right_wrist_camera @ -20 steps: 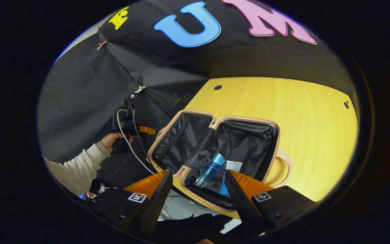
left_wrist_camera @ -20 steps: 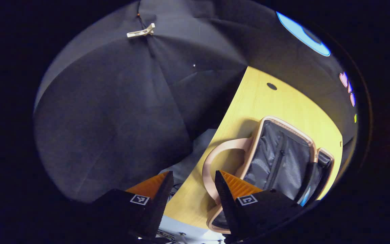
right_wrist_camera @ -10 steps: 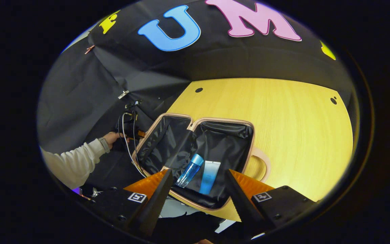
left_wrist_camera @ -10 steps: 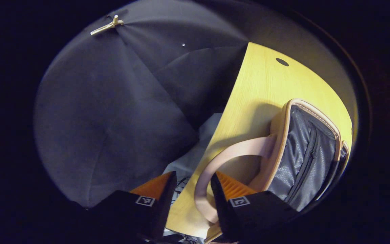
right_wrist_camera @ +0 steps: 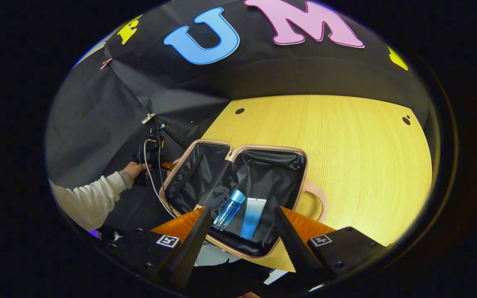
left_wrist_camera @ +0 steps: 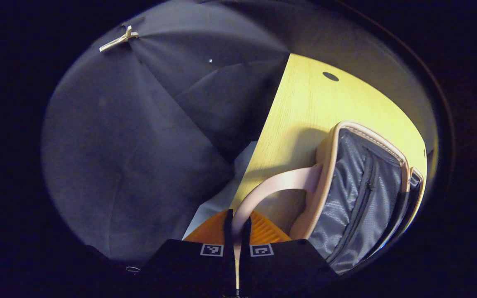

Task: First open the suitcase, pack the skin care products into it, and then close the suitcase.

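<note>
Left claw (left_wrist_camera: 234, 231), spread a moment ago, now pinches the suitcase handle (left_wrist_camera: 271, 188), ready to close the packed suitcase (right_wrist_camera: 238, 194); right claw (right_wrist_camera: 240, 231) hangs spread.

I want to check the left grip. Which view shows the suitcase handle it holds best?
The left gripper view: the pink handle runs down between the closed left gripper. The right gripper view shows that side of the suitcase far off, handle mostly hidden.
</note>
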A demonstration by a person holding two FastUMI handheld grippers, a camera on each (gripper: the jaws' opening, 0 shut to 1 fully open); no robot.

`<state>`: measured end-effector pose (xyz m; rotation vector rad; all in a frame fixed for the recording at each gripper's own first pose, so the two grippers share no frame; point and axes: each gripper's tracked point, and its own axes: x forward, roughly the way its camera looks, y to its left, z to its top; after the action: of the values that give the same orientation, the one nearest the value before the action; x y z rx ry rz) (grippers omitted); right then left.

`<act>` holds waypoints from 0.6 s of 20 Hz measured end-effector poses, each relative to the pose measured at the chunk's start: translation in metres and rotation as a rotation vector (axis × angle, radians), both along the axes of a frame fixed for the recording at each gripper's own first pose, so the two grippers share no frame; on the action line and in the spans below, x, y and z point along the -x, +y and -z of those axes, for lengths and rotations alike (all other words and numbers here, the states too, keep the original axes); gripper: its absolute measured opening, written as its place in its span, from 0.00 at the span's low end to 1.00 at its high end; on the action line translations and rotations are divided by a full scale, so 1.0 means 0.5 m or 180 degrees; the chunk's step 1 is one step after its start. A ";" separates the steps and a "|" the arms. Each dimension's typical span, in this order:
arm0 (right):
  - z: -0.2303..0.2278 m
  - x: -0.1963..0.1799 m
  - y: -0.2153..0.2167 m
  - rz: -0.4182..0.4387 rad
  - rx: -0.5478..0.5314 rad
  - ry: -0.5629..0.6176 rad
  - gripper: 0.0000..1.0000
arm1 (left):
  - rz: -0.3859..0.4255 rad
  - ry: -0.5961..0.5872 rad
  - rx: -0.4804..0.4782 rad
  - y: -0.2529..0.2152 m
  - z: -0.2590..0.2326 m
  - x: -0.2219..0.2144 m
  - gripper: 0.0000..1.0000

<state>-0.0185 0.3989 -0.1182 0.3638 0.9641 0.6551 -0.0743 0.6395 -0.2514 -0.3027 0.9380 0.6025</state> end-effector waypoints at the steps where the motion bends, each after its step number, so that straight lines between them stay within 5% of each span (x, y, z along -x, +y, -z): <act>1: 0.002 0.000 -0.002 -0.0015 0.0013 -0.0010 0.97 | 0.0030 -0.0067 -0.0028 -0.002 -0.023 -0.002 0.09; 6: -0.007 -0.003 -0.007 -0.0056 -0.0079 -0.0029 0.98 | 0.0225 -0.0451 -0.0142 -0.050 -0.175 -0.009 0.07; 12: -0.030 -0.019 -0.042 -0.0049 -0.0250 -0.0205 0.97 | 0.0650 -0.0996 -0.0256 -0.230 -0.418 -0.018 0.06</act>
<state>-0.0091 0.3778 -0.1032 0.4026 0.8824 0.7159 -0.0652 0.5244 -0.0426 -0.2180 0.6320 0.3896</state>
